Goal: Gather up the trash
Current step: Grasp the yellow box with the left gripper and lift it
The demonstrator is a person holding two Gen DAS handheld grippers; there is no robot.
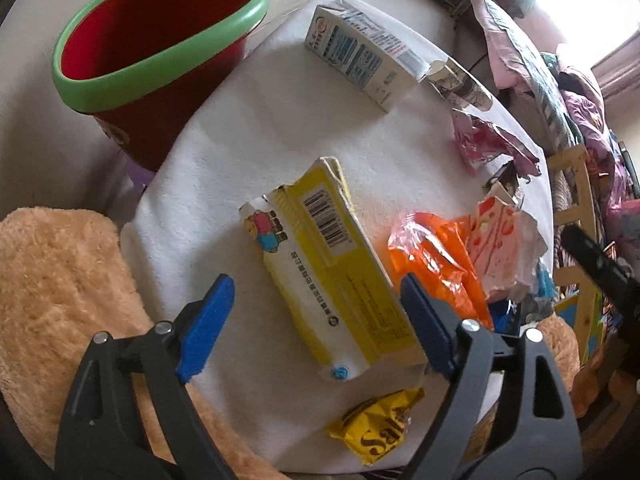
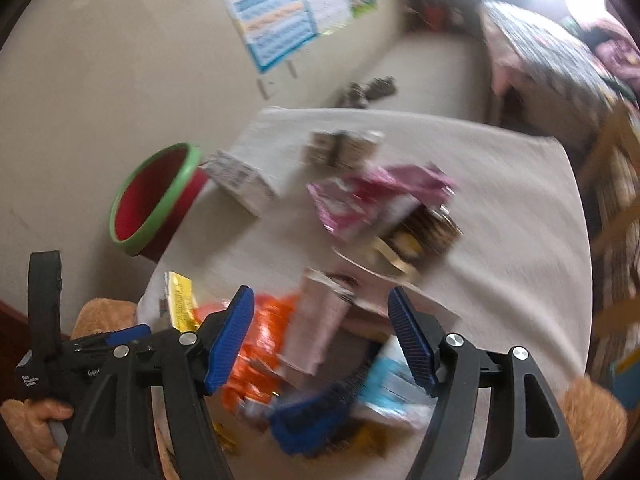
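Your left gripper (image 1: 316, 324) stands wide open and grips nothing; the yellow cardboard carton with a barcode (image 1: 332, 264) lies flat between its blue pads (image 1: 208, 328), its near end level with the fingertips and nearer the right-hand pad, whether touching I cannot tell. Just right of that claw sit the crumpled orange plastic wrapper (image 1: 436, 260) and a pink-and-white torn packet (image 1: 500, 248); below the claw lies a small yellow foil wrapper (image 1: 380, 428). Ahead and to its left stands the red plastic bin with a green rim (image 1: 156, 40), beside the white cloth-covered table (image 1: 280, 120); a white-and-blue carton (image 1: 356, 52) lies far ahead.

The cloth's left side between claw and bin is bare. The near-left table edge meets a tan plush cushion (image 1: 60, 292).

Your right gripper (image 2: 320, 340) is likewise spread wide and empty, above the heaped wrappers; its view is blurred. Only it shows your left hand (image 2: 36, 420) and the wall posters (image 2: 288, 8).
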